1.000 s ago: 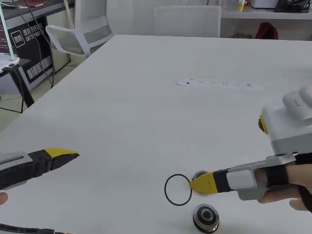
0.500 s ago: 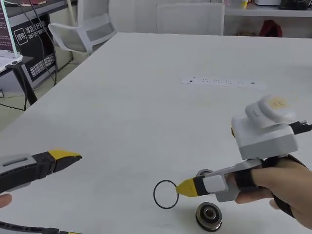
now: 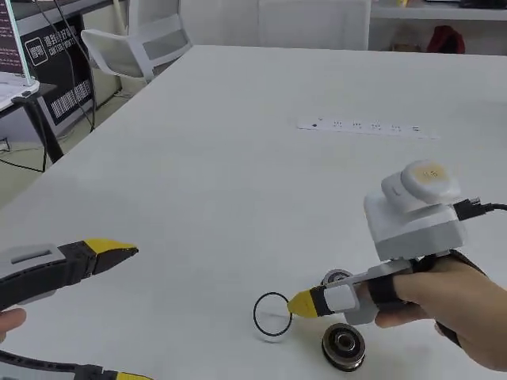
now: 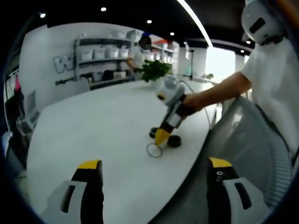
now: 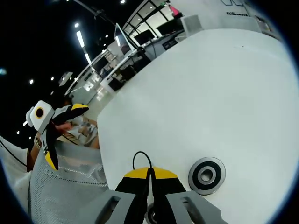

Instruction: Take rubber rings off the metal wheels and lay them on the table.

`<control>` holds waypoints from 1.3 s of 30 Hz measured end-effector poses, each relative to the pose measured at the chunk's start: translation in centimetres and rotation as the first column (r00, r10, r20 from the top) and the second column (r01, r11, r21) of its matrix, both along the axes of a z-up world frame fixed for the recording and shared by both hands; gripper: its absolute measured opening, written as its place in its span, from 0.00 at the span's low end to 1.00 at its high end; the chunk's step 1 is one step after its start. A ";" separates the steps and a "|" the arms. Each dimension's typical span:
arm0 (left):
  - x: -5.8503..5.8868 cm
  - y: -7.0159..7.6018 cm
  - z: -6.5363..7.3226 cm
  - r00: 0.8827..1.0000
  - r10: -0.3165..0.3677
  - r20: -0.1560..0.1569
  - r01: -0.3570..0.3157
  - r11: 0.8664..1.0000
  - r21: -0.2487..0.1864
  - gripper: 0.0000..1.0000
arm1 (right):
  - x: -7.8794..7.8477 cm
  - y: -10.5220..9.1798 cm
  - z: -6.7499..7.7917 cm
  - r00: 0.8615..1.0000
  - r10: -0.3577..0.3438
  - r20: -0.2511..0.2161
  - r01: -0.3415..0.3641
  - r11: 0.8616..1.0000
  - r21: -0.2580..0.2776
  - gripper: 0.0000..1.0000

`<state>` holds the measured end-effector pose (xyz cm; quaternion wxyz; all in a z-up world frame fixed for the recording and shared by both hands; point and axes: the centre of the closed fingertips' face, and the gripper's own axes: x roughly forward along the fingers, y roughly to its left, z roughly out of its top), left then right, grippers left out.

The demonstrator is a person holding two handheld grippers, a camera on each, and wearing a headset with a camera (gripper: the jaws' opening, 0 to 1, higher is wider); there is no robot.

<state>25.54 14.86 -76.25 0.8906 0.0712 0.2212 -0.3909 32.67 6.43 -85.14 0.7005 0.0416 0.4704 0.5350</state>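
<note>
Ring (image 3: 272, 314): thin black rubber, circular, with no long axis. It is held at one edge and lies almost flat, projecting from the jaw tips away from the near wheel (image 3: 344, 347). A pale shadow shows on the table (image 3: 222, 174) beneath it, so it appears slightly raised.

Right hand-held gripper (image 3: 299, 304): jaws closed together and clamped on the edge of the ring nearest the near wheel. In the right gripper view the black arc of the ring ends at the seam between the yellow tips. The gripper body passes between the near wheel and the far wheel (image 3: 337, 278).

Left hand-held gripper (image 3: 131, 314): jaws wide apart and holding nothing. It is well apart from the near wheel, on the far side of the ring from it, at the table edge.

Change from one second ago:
- The tips and the ring sit a little farther from the near wheel.
- More of the far wheel is uncovered.
- The shadow under the ring is new.
- Both wheels lie as before.

Wheels: round dark discs lying flat, each with a bright metal hub and concentric steps. Neither carries a ring that can be made out.

Table: smooth, matt white. A white power strip (image 3: 367, 127) lies well beyond the near wheel.
</note>
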 end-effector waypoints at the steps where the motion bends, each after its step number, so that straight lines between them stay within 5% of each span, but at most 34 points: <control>1: 0.0 0.0 0.0 1.000 0.000 0.000 0.000 1.000 0.000 0.93 | 0.1 0.0 -0.1 1.000 -0.002 0.003 0.002 1.000 -0.002 0.00; 15: 0.0 0.0 0.0 1.000 0.001 0.000 -0.001 1.000 0.010 0.93 | 0.8 -0.3 -0.9 0.997 0.017 0.079 -0.013 0.998 -0.057 0.07; 39: -0.2 -0.2 0.0 1.000 -0.024 0.006 0.024 0.999 0.021 0.92 | 1.0 -4.3 4.8 0.982 -0.036 0.184 0.028 0.999 0.047 0.09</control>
